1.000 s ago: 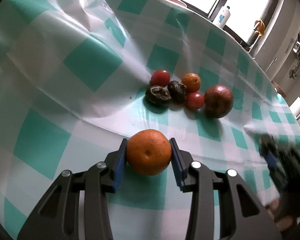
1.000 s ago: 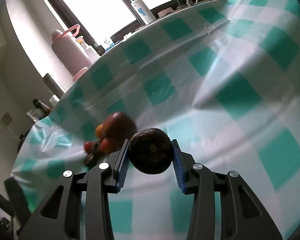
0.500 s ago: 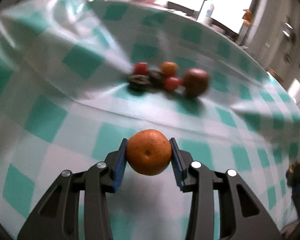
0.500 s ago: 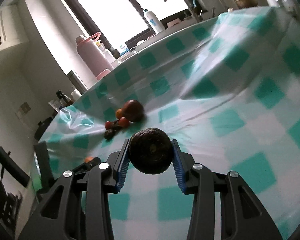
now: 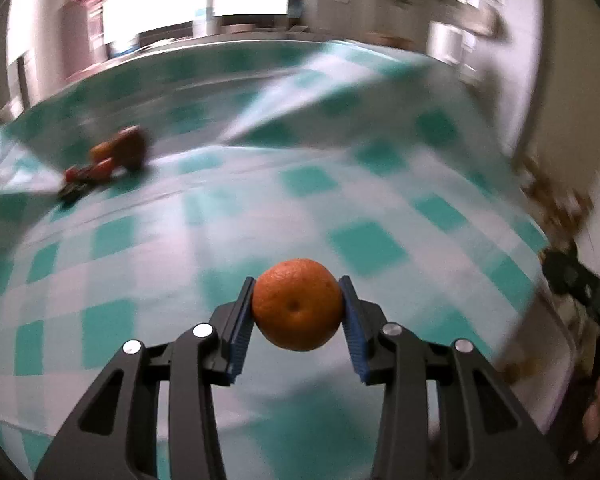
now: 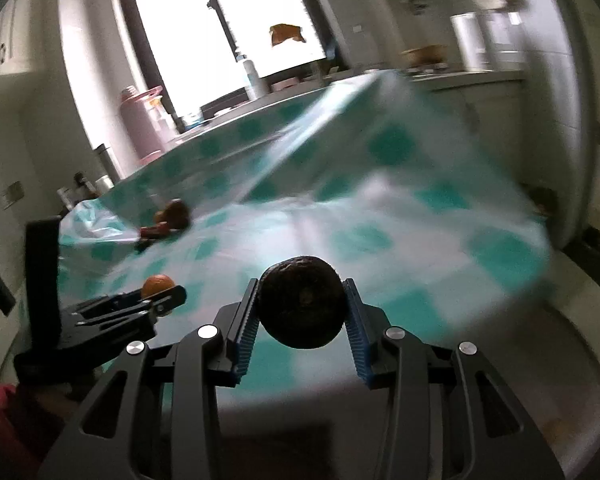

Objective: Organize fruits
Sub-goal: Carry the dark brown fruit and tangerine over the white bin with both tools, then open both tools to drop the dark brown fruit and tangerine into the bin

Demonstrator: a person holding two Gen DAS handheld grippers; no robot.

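Left tool [image 5: 298, 310] is clamped tight on an orange [image 5: 297, 304], blue pads [image 5: 240, 332] pressed to either side of it, and it hangs over the near part of the table [image 5: 340, 184] with its green-and-white checked cloth. Right tool [image 6: 302, 312] matches it, jaws closed on a dark, wrinkled round fruit [image 6: 302, 302], held out over the table's near edge. So both hands are loaded, and the question is where these two go. Over on the far left of both views sits the cluster of remaining fruit [image 5: 108, 160]: something brownish and round, a smaller orange one, a couple of red ones, something dark at the front, though the blur makes the count a guess. That pile lies well apart from both tools, up and to the left. From the right wrist view the left tool shows low on the left side, orange in its grip, sitting between the right tool and the pile, so the left hand looks the nearer of the two to that group. Neither held fruit has a long axis to speak of; both are roundish, so no turning matters for setting them down. No bowl or tray shows in either view, so the drop spot cannot be told from here; my read is a carry in mid-flight.
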